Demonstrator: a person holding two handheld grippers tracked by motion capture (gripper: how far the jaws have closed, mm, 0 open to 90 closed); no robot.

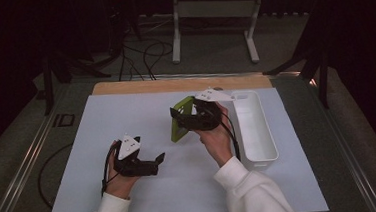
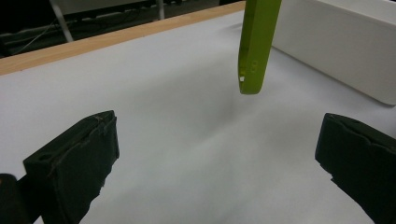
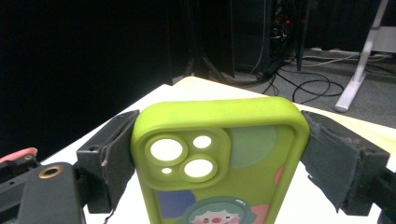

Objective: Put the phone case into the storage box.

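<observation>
From above, the right gripper [image 1: 184,117] clamps a green phone case [image 1: 181,120] lifted beside the white bin [image 1: 255,126]; the left gripper [image 2: 219,163] gapes empty below its edge; up close the case [image 3: 219,163] looks light, bendy rubber, best pinched by its sides.

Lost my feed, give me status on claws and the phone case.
Right claw shut on green phone case, held above the mat. Left claw open, empty. White bin beside it; nothing in the way.

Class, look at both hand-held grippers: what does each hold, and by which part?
The right hand-held gripper clamps the green phone case by its two long side edges, near the camera end. The left hand-held gripper holds nothing.
</observation>
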